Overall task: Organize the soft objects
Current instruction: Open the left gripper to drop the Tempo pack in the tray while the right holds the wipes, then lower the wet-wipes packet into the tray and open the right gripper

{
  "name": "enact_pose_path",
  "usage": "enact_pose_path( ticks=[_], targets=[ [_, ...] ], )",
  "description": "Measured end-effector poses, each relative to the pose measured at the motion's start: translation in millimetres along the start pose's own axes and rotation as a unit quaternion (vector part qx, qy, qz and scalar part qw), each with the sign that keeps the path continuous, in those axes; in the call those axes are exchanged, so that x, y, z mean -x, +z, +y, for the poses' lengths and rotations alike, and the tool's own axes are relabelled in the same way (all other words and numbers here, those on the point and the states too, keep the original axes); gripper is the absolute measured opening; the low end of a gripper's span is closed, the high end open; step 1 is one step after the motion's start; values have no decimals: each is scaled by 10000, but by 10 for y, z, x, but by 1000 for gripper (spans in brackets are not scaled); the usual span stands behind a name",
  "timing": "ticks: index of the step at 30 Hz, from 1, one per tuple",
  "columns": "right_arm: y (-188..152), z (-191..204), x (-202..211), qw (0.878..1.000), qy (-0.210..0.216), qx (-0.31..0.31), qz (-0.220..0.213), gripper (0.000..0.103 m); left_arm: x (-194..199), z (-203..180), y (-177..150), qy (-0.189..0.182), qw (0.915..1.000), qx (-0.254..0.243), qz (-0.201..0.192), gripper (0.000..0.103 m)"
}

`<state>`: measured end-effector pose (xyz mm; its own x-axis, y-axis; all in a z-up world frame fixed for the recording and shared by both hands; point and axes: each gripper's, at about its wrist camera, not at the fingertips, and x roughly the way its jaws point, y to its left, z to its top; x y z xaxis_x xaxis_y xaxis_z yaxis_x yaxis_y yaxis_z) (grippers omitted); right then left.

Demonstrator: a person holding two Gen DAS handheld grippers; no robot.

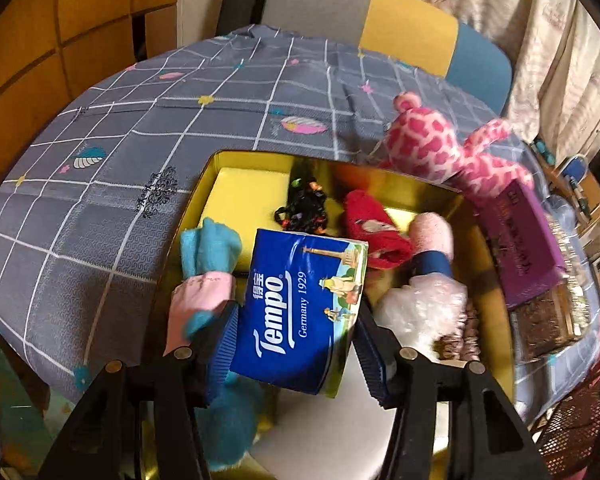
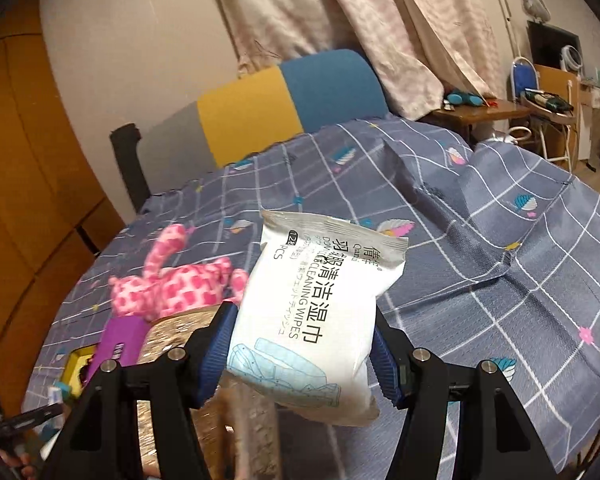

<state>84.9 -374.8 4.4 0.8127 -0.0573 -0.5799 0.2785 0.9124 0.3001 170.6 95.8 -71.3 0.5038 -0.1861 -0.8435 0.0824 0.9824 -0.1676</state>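
My left gripper is shut on a blue Tempo tissue pack, held just above the open gold box on the bed. Inside the box lie a yellow sponge, a black scrunchie, a red sock, a pink sock, a turquoise and pink cloth and a white fluffy item. A pink spotted plush toy leans on the box's far right corner. My right gripper is shut on a white pack of wet wipes, held up over the bed.
The bed has a grey checked sheet with a grey, yellow and blue headboard. The box's purple lid lies to the right of the box. Orange wardrobe doors stand on the left, curtains and a cluttered desk beyond.
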Motion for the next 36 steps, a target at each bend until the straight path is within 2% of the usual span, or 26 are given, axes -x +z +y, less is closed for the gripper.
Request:
enact_pose_path(
  ticks=[3, 5, 11, 17, 27, 36],
  targets=[
    [-37, 162, 124, 9998, 99, 151, -80, 63, -43, 11, 32, 27, 10000, 47, 55, 58],
    [-56, 266, 183, 9995, 170, 237, -132, 63, -4, 24, 39, -35, 9999, 103, -8, 66],
    [-121, 648, 338, 9965, 544, 579, -262, 63, 254, 124, 81, -354, 9982, 308, -364, 66],
    [-215, 1030, 376, 9916, 992, 811, -195, 63, 540, 233, 13, -294, 9956, 434, -772, 66],
    [-567, 1730, 309, 9746, 1738, 1381, 305, 63, 832, 210, -236, -438, 9920, 362, -1124, 66],
    [-857, 2358, 16, 9562, 2113, 1807, 911, 64, 924, 225, -374, -388, 9909, 298, -1254, 66]
  ],
)
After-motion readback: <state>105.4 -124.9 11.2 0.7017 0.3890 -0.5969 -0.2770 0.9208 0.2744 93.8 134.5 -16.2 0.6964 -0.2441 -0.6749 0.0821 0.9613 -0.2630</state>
